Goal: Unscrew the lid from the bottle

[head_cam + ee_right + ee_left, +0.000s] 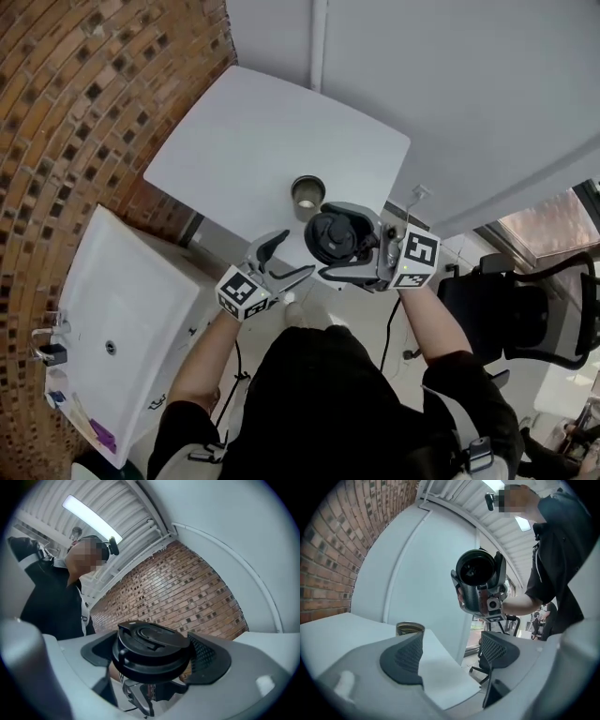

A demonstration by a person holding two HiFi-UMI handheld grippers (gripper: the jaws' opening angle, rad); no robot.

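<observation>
A black screw lid (330, 236) is off the bottle and clamped between the jaws of my right gripper (337, 244), which holds it above the table's near edge. In the right gripper view the lid (150, 646) fills the gap between the pads, top face toward the camera. The open metal bottle (307, 195) stands upright on the white table (244, 141), just beyond the lid. My left gripper (286, 262) is open and empty, to the left of the lid. Its own view shows the bottle (410, 629) beyond the left pad and the lid (476, 569) held up high.
A brick wall (66, 112) runs along the left. A white counter with a sink (122, 328) stands at lower left. A black office chair (525, 309) sits to the right. A white wall (450, 94) lies behind the table.
</observation>
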